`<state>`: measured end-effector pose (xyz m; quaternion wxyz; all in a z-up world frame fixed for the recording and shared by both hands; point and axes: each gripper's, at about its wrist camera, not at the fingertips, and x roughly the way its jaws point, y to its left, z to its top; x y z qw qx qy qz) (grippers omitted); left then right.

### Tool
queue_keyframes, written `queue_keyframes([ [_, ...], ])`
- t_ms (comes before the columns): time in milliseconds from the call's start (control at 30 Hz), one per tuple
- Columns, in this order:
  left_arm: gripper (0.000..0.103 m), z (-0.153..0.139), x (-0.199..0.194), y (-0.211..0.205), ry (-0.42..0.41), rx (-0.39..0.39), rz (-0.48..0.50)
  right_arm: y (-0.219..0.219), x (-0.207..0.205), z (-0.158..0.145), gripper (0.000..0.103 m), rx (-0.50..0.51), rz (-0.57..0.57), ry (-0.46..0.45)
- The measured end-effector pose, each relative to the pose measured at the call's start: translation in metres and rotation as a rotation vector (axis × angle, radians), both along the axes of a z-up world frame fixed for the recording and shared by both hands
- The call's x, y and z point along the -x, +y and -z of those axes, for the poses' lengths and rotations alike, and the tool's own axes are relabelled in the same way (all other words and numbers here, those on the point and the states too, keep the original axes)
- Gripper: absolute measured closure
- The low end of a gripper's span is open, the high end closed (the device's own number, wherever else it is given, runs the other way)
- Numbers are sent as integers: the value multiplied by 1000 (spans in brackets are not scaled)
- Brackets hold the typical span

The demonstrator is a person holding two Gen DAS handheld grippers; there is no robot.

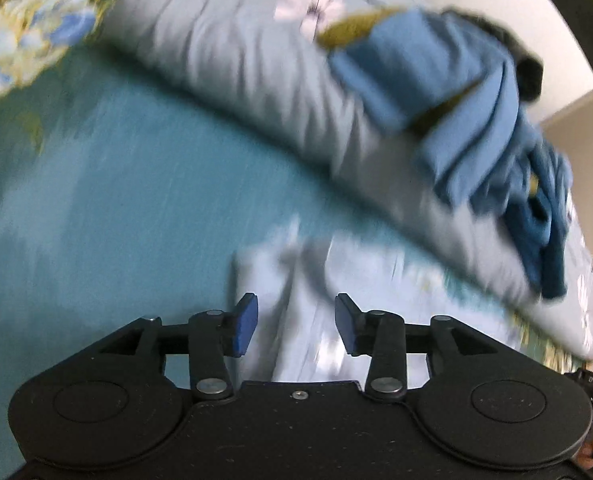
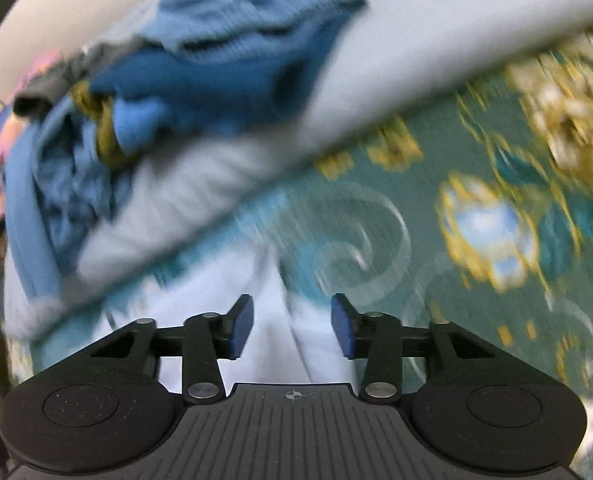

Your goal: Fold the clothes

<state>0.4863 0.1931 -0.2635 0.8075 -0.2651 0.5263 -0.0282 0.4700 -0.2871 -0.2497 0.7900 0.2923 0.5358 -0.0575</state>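
Both views are motion-blurred. A pale blue garment (image 1: 308,304) lies flat on the teal floral bedspread (image 1: 116,200), right under my left gripper (image 1: 296,326), which is open and empty just above it. The same pale garment (image 2: 272,320) lies under my right gripper (image 2: 292,324), also open and empty. A heap of blue clothes (image 1: 476,120) with a mustard piece sits on a grey pillow (image 1: 236,60) beyond; it also shows in the right wrist view (image 2: 216,64).
The grey pillow (image 2: 416,60) crosses both views behind the grippers. The patterned bedspread (image 2: 496,220) spreads to the right. A dark garment (image 1: 528,68) lies at the far edge of the heap. A white wall (image 1: 516,8) stands behind.
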Motion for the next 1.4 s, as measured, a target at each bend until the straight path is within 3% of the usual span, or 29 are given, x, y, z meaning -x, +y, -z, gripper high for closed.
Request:
queue_keyframes([
  [200, 61, 20, 57, -8, 107, 12, 65, 4, 65, 16, 55, -21, -5, 98],
  [333, 60, 28, 85, -5, 172, 25, 36, 6, 101, 26, 55, -40, 47, 163],
  [567, 59, 34, 113, -2, 219, 113, -80, 15, 123, 34, 55, -129, 163, 179],
  [667, 59, 41, 116, -1, 227, 154, -148, 22, 124, 37, 55, -149, 177, 170],
  [833, 59, 46, 123, 4, 226, 242, -299, 22, 126, 45, 53, -220, 308, 125],
  [867, 59, 47, 125, 5, 223, 258, -329, 21, 125, 47, 57, -240, 336, 113],
  [900, 60, 47, 127, 5, 220, 261, -346, 21, 124, 47, 71, -251, 353, 103],
  [933, 61, 47, 128, 5, 217, 264, -362, 22, 123, 47, 76, -257, 360, 95],
  [1000, 73, 46, 131, 5, 208, 265, -391, 23, 118, 47, 92, -259, 361, 94],
  [1100, 94, 43, 133, 5, 201, 248, -438, 27, 112, 41, 96, -227, 323, 95],
  [1167, 99, 39, 132, 3, 192, 227, -450, 31, 109, 35, 97, -194, 290, 90],
  [1400, 100, 2, 142, 3, 116, 138, -420, 33, 122, 13, 99, -149, 239, 71],
])
